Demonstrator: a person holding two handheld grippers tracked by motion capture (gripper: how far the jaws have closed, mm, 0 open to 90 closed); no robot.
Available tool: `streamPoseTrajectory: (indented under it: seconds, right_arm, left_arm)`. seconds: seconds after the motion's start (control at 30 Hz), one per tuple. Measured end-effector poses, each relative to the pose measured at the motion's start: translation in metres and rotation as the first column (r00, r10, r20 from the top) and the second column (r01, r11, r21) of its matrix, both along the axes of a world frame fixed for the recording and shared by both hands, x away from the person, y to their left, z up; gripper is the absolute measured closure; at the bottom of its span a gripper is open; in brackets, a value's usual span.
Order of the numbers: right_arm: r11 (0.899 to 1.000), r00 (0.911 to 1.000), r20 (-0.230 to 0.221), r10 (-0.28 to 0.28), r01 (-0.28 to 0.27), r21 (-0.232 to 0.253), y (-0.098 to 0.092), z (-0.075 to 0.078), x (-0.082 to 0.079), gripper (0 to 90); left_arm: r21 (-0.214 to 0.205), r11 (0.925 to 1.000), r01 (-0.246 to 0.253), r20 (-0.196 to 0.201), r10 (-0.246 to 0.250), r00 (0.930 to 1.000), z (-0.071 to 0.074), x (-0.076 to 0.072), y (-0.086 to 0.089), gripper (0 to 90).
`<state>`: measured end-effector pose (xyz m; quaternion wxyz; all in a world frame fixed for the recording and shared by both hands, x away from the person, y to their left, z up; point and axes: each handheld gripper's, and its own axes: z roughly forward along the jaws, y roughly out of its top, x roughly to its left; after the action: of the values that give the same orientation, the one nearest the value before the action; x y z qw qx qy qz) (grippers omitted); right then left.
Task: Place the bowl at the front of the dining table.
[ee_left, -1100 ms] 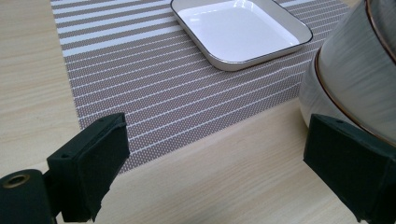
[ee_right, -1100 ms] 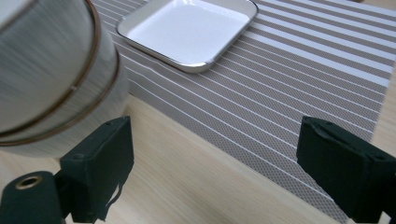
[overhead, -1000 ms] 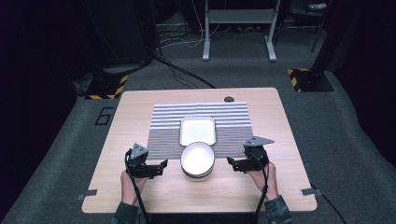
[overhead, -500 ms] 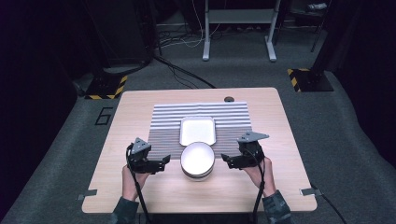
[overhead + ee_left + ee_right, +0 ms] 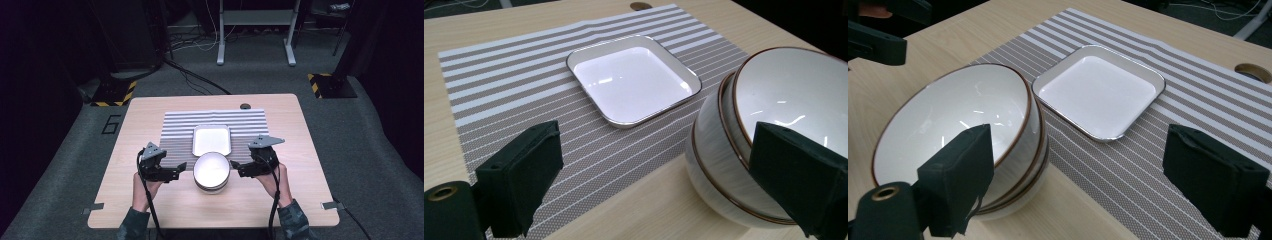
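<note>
A stack of nested white bowls point(image 5: 211, 172) with brown rims stands on the wooden table point(image 5: 150, 110), at the near edge of a grey striped placemat point(image 5: 175, 125). A square white plate point(image 5: 211, 140) lies on the mat just behind it. My left gripper point(image 5: 179, 169) hovers open left of the stack, jaws pointing at it. My right gripper point(image 5: 236, 169) hovers open on the stack's right. In the left gripper view the bowls point(image 5: 744, 125) sit by the right jaw of the gripper point(image 5: 659, 185), the plate point(image 5: 634, 77) beyond. In the right gripper view the bowls point(image 5: 963, 120) sit behind the left jaw of the gripper point(image 5: 1085, 180), nothing gripped.
A round cable hole point(image 5: 244, 106) sits in the table past the mat's far edge. Bare wood lies left, right and in front of the mat. Desk legs point(image 5: 255, 30), cables and yellow-black floor markers point(image 5: 115, 92) stand on the floor beyond.
Both hands have lifted a little and drawn in toward the bowl stack. The bowls and plate have not moved. Both pairs of jaws stay open.
</note>
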<state>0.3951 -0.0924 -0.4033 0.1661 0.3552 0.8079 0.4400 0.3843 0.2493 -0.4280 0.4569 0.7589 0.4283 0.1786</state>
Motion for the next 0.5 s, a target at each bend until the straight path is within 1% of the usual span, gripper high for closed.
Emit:
streamPoseTrajectory:
  seconds: [0.07, 0.1, 0.13, 0.17, 0.2, 0.23, 0.27, 0.3, 0.37, 0.4, 0.43, 0.47, 0.5]
  right_arm:
    - [1.000, 0.9999, 0.003, 0.015, -0.015, 0.000, 0.005, 0.002, 0.000, 12.3]
    - [1.000, 0.9996, -0.001, 0.028, -0.028, -0.007, 0.011, 0.001, 0.001, 12.3]
    - [1.000, 0.9996, -0.001, 0.028, -0.028, -0.007, 0.011, 0.001, 0.001, 12.3]
    - [0.999, 0.9989, -0.006, 0.046, -0.046, -0.022, 0.017, -0.001, 0.002, 12.4]
    - [0.999, 0.9989, -0.006, 0.046, -0.046, -0.022, 0.017, -0.001, 0.002, 12.4]
    - [0.998, 0.9983, -0.024, 0.053, -0.054, -0.026, 0.022, -0.005, 0.003, 12.8]
    - [0.998, 0.9983, -0.024, 0.053, -0.054, -0.026, 0.022, -0.005, 0.003, 12.8]
    - [0.998, 0.9974, -0.038, 0.062, -0.063, -0.029, 0.026, -0.011, 0.005, 13.3]
    - [0.997, 0.9967, -0.046, 0.067, -0.068, -0.027, 0.028, -0.014, 0.006, 13.5]
    - [0.997, 0.9958, -0.058, 0.070, -0.072, -0.030, 0.032, -0.020, 0.008, 13.9]
    - [0.997, 0.9958, -0.058, 0.070, -0.072, -0.030, 0.032, -0.020, 0.008, 13.9]
    - [0.997, 0.9948, -0.073, 0.070, -0.073, -0.036, 0.036, -0.025, 0.009, 14.1]
    - [0.997, 0.9948, -0.073, 0.070, -0.073, -0.036, 0.036, -0.025, 0.009, 14.1]
  left_arm:
    - [-0.002, 1.0000, 0.005, 0.002, -0.005, 1.0000, 0.001, 0.000, -0.004, 6.8]
    - [0.001, 0.9999, 0.013, 0.006, -0.013, 0.9999, 0.002, 0.000, -0.006, 6.7]
    - [0.002, 0.9998, 0.021, 0.008, -0.021, 0.9998, 0.002, 0.000, -0.008, 6.7]
    - [0.003, 0.9996, 0.028, 0.011, -0.028, 0.9996, 0.003, 0.000, -0.010, 6.7]
    - [0.001, 0.9996, 0.030, 0.010, -0.030, 0.9995, 0.003, -0.001, -0.012, 6.7]
    - [0.004, 0.9990, 0.045, 0.005, -0.045, 0.9990, 0.003, 0.000, -0.016, 6.7]
    - [0.004, 0.9990, 0.045, 0.005, -0.045, 0.9990, 0.003, 0.000, -0.016, 6.7]
    - [0.006, 0.9988, 0.049, 0.006, -0.049, 0.9988, 0.002, 0.001, -0.018, 6.7]
    - [0.006, 0.9983, 0.058, -0.003, -0.058, 0.9983, -0.001, 0.002, -0.022, 6.7]
    - [0.004, 0.9981, 0.062, -0.007, -0.062, 0.9981, -0.002, 0.003, -0.024, 6.7]
    - [0.004, 0.9978, 0.067, -0.012, -0.067, 0.9977, -0.004, 0.004, -0.026, 6.7]
    - [0.009, 0.9974, 0.071, -0.015, -0.071, 0.9974, -0.006, 0.004, -0.029, 6.6]
    - [0.015, 0.9968, 0.078, -0.018, -0.078, 0.9968, -0.007, 0.005, -0.031, 6.6]
